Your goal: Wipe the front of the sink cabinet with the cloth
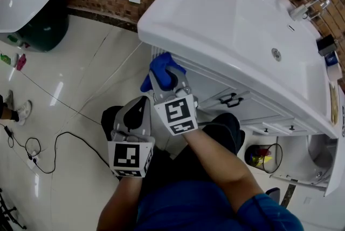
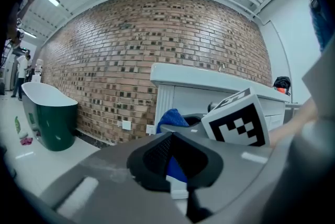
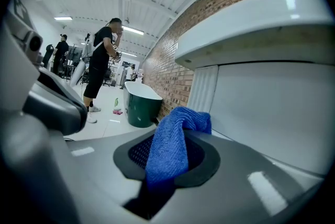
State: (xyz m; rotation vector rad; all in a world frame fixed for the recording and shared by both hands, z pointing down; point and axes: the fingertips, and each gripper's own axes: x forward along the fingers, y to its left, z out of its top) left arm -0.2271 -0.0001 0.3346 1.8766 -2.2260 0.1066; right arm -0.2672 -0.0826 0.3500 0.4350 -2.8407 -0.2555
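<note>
- Right tool (image 1: 168, 80): jaws clamped on a blue cloth (image 1: 160, 68), whose free fold stands out past the tips, toward the cabinet.
- Left tool (image 1: 139, 110): jaws closed together with nothing between them. It is held lower and farther back than the right tool, off the cabinet.
- Cabinet front (image 3: 272, 113): a white panel under the overhanging sink (image 1: 232, 19). It lies directly ahead of the right tool and slightly to its right.
- The cloth sits at the fluted corner post (image 3: 203, 89) at the cabinet's left end. Whether it presses on the surface or is just short of it cannot be told.
- The front's long axis runs from this corner rightward toward the black handle (image 1: 230, 99).
- Judgement: the right tool is nearer and carries the cloth, so the wiping stroke probably goes along that axis, away from the corner.
</note>
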